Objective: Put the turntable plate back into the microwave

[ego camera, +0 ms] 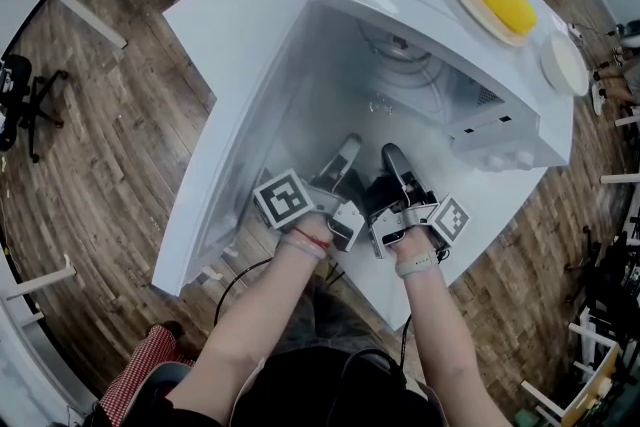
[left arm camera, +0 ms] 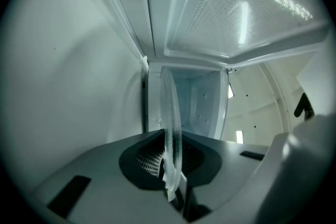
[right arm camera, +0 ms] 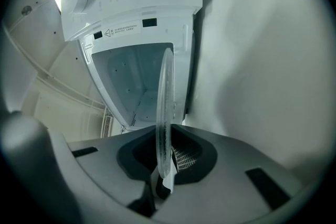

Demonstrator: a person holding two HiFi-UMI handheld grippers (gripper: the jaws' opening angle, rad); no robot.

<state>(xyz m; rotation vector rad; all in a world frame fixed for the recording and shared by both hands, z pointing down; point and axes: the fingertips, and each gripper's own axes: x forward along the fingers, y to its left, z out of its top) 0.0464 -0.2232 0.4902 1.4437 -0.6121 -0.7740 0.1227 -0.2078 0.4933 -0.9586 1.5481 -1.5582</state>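
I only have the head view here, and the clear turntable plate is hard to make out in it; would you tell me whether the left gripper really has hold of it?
Observer: Yes. The left gripper view shows the left gripper shut on the rim of the turntable plate, which is seen edge-on.
Operator: Thank you. And the right side?
Observer: The right gripper view shows the right gripper shut on the same plate's rim.
Operator: Is the plate lined up with the opening?
Observer: In the right gripper view, the plate's far edge points into the open cavity of the microwave.
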